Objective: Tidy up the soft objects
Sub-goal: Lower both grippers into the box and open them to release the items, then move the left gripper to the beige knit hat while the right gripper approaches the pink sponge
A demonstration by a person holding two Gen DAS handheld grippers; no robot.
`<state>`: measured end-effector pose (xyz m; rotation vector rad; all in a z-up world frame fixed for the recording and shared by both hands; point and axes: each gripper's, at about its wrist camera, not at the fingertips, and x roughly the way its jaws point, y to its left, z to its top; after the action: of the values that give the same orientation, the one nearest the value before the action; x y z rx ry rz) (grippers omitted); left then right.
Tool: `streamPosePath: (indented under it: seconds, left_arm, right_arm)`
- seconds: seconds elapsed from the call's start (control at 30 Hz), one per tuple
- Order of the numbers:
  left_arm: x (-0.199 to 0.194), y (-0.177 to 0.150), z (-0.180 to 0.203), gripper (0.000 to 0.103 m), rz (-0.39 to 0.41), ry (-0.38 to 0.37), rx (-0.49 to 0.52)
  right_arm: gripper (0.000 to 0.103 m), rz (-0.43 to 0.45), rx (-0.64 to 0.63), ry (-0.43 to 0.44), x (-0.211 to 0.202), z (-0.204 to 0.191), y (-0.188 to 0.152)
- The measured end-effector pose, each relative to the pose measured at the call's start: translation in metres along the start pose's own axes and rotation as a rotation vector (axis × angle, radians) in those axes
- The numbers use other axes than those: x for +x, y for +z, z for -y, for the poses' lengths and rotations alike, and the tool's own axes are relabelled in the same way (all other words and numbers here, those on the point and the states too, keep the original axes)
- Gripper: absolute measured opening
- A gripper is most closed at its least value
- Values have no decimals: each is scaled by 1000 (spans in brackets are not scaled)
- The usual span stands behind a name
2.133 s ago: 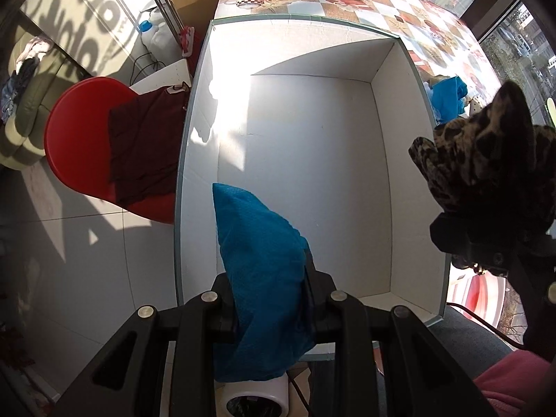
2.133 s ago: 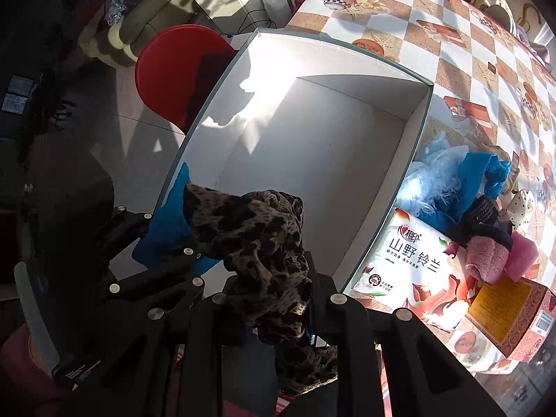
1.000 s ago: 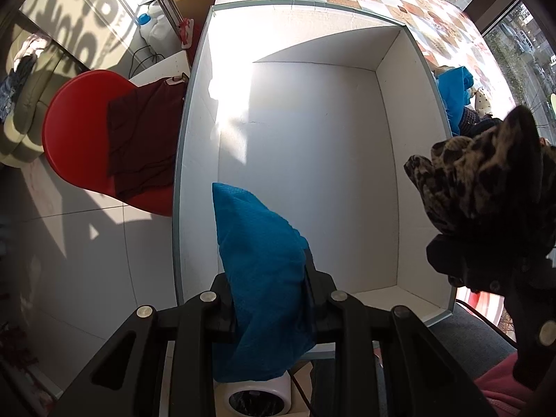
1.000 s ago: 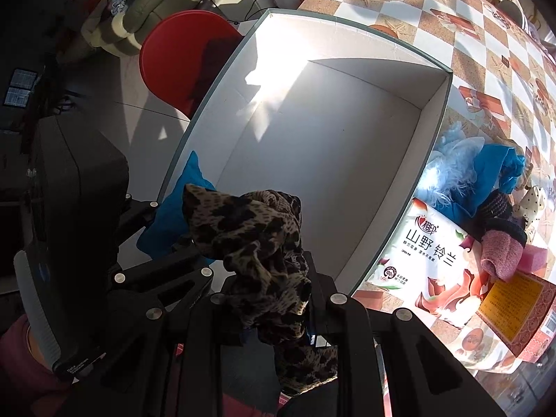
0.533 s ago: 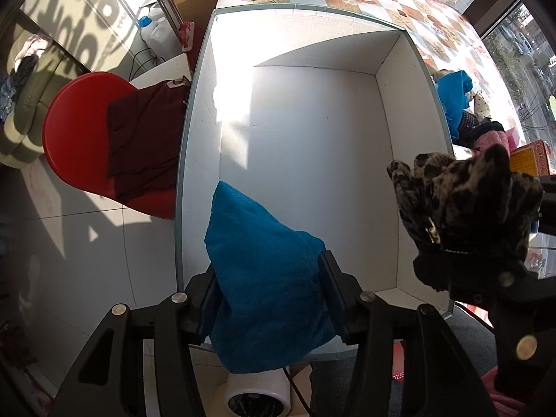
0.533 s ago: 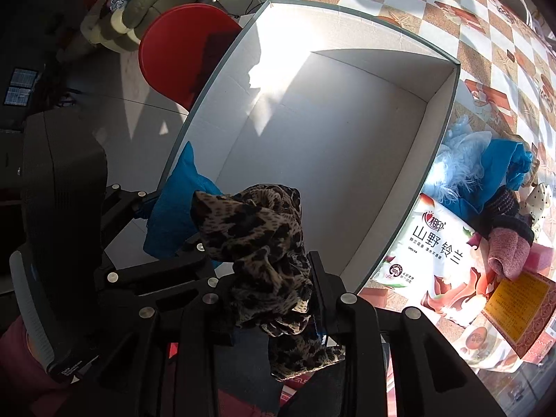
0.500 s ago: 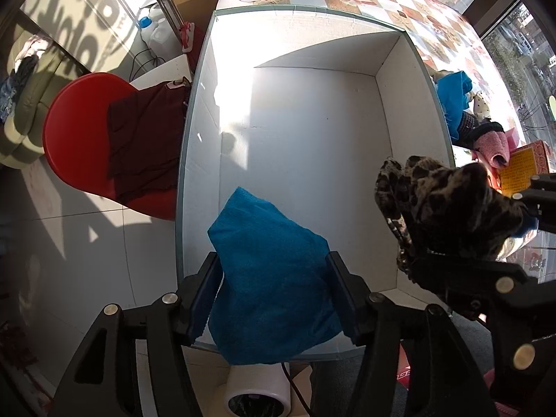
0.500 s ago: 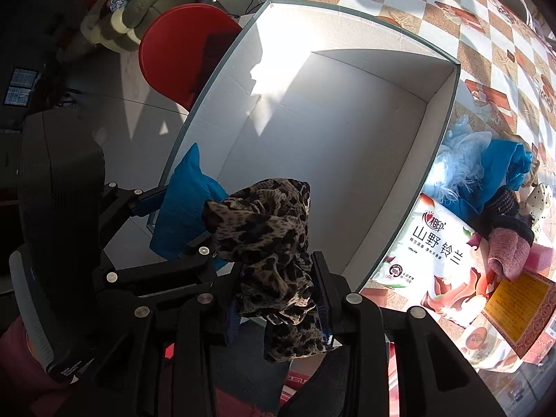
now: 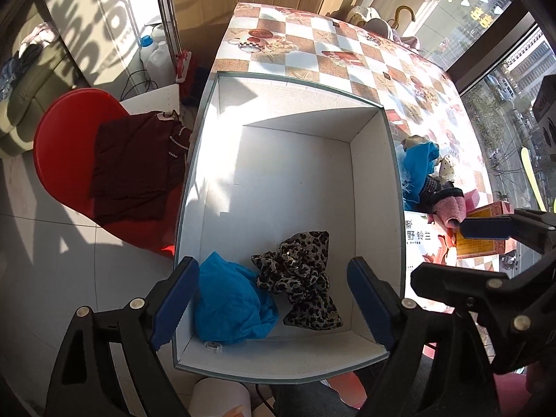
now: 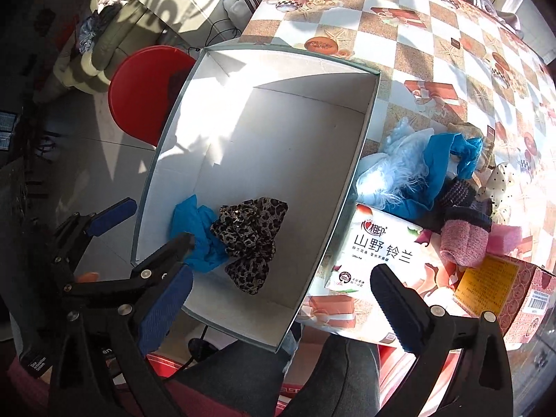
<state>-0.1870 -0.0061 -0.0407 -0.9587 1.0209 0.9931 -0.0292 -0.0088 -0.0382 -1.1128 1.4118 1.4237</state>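
Observation:
A blue cloth (image 9: 229, 302) and a leopard-print cloth (image 9: 302, 278) lie side by side, touching, on the floor of the white box (image 9: 295, 173) at its near end. My left gripper (image 9: 271, 271) hangs above them, its jaws opening wide with nothing pressed between the blue pads (image 9: 173, 299). To its right, over the box's right rim, my right gripper (image 9: 451, 253) is also opening and holds nothing. In the right wrist view, the blue cloth (image 10: 198, 232) and leopard-print cloth (image 10: 250, 236) lie loose in the box (image 10: 278, 139), below my right gripper (image 10: 281, 257).
Right of the box, soft things are piled on the checkered table (image 10: 417, 34): a pale fluffy piece (image 10: 396, 170), a blue cloth (image 10: 448, 156), a pink knitted item (image 10: 462, 243). A tissue pack (image 10: 375, 253) and a carton (image 10: 497, 288) lie near. A red chair (image 9: 62, 132) stands left.
Both grippers went from shut on their cloths to wide open. The blue cloth and the leopard-print cloth dropped onto the box floor. Both cameras have pulled back from the box.

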Motion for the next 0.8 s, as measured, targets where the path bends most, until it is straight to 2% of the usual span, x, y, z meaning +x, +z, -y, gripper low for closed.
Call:
streamPosePath:
  seconds: [0.13, 0.27, 0.4, 0.6, 0.8]
  left_arm:
    - [-16, 26, 21, 91, 38, -31, 57]
    - [-21, 56, 51, 91, 36, -68, 124]
    - [-12, 81, 97, 91, 12, -41, 245]
    - [30, 115, 165, 91, -71, -46, 336]
    - [94, 148, 241, 91, -158, -4, 487]
  right_arm:
    - [103, 43, 98, 58, -29, 31, 4]
    - [103, 123, 193, 71, -69, 70, 7]
    - [103, 197, 326, 65, -110, 126, 0]
    - [103, 259, 568, 17, -146, 230, -37]
    - [103, 226, 776, 10, -133, 320, -83]
